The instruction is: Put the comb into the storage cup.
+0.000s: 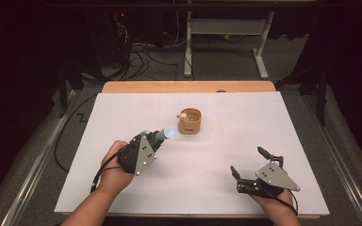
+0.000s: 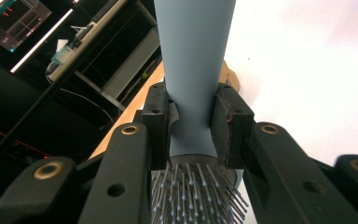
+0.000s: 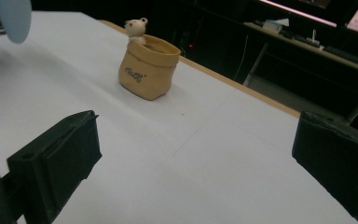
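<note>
White sheeting covers the wide rectangular table point(image 1: 193, 188), with a strip of bare pale wood showing along its far edge at twelve o'clock in the high view.

Next in size come the two hand-held tools. The left gripper point(image 1: 158, 138), a black two-jaw tool with a grey three-cornered plate on top, sits at about nine o'clock from the table's middle and points toward one o'clock. Its jaws are clamped on the blue-grey plastic hairbrush point(image 1: 166, 134). In the left gripper view the two black pads press the brush's smooth handle point(image 2: 193, 70) from either side, just above the bristled head point(image 2: 191, 196), whose thin pins with small ball tips fan out at six o'clock between the gripper's arms. The handle runs away from the camera toward twelve o'clock, and its rounded tip hangs above the sheet just beside the bag, at about eight o'clock from it.

The right gripper point(image 1: 250, 165), of the same make, rests at about four o'clock from the table's middle, well apart from the brush. Its jaws stand wide with nothing between them.

Smallest is the tan, sack-shaped fabric bag point(image 1: 190, 121), upright at about twelve o'clock from the table's middle, with a little white bear figure point(image 3: 136, 29) peeking over its rim.
</note>
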Demonstrator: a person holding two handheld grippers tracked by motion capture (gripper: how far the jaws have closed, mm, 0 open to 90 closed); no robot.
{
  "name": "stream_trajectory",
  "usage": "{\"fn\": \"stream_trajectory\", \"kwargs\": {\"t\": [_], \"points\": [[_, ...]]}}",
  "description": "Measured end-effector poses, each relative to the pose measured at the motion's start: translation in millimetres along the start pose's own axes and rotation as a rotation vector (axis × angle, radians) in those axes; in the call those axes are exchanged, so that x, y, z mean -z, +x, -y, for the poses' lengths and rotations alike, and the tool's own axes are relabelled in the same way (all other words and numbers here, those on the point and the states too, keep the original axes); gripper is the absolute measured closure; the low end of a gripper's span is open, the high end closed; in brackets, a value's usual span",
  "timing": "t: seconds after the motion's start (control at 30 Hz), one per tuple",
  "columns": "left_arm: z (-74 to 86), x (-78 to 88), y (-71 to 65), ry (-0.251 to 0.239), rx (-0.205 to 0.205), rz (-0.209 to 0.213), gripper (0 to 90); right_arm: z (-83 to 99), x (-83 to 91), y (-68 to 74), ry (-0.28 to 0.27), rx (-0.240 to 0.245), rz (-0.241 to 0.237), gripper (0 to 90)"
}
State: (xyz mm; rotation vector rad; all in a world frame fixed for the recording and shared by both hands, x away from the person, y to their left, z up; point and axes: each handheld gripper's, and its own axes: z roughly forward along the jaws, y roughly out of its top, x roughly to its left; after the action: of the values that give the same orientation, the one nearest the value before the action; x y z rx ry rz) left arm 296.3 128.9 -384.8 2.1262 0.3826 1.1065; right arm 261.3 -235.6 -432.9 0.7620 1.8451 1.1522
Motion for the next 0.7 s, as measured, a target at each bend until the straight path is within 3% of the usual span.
{"fn": "stream_trajectory", "kwargs": {"t": [0.03,0.07,0.1,0.13,0.17,0.2,0.23,0.3,0.33,0.37,0.4,0.43,0.7], "points": [[-0.4,-0.4,-1.9,0.008,-0.016,-0.007,69.7,-2.6,-0.4,3.5,0.007,0.034,-0.002,1.4],[-0.7,-1.1,-3.7,0.011,-0.030,-0.013,69.7,-7.9,-1.8,10.1,0.013,0.097,-0.003,1.7],[-0.9,-1.3,-5.2,0.016,-0.040,-0.015,69.7,-7.9,-1.8,10.1,0.013,0.097,-0.003,1.7],[-1.1,-1.7,-6.6,0.019,-0.049,-0.017,69.8,-12.5,-3.3,17.1,0.016,0.166,-0.003,1.9],[-1.2,-2.1,-8.0,0.025,-0.054,-0.018,69.8,-12.5,-3.3,17.1,0.016,0.166,-0.003,1.9],[-1.1,-2.5,-9.3,0.028,-0.062,-0.022,69.7,-16.5,-5.8,24.3,0.025,0.238,-0.004,2.7],[-1.1,-3.0,-10.5,0.034,-0.072,-0.024,69.7,-16.5,-5.8,24.3,0.025,0.238,-0.004,2.7],[-1.0,-4.0,-12.8,0.042,-0.086,-0.025,69.7,-19.7,-8.8,30.5,0.032,0.299,-0.010,3.0],[-1.0,-4.6,-14.6,0.045,-0.098,-0.028,69.7,-22.4,-12.1,36.3,0.040,0.356,-0.013,3.3],[-1.0,-4.6,-14.6,0.045,-0.098,-0.028,69.7,-22.4,-12.1,36.3,0.040,0.356,-0.013,3.3],[-1.2,-5.1,-16.0,0.050,-0.106,-0.027,69.7,-24.8,-15.1,41.3,0.046,0.411,-0.013,3.7],[-1.2,-5.6,-17.3,0.049,-0.112,-0.030,69.7,-24.8,-15.1,41.3,0.046,0.411,-0.013,3.7],[0.4,-8.3,-26.4,0.057,-0.156,-0.030,69.7,-33.3,-22.7,56.3,0.045,0.554,-0.007,5.5]]}}
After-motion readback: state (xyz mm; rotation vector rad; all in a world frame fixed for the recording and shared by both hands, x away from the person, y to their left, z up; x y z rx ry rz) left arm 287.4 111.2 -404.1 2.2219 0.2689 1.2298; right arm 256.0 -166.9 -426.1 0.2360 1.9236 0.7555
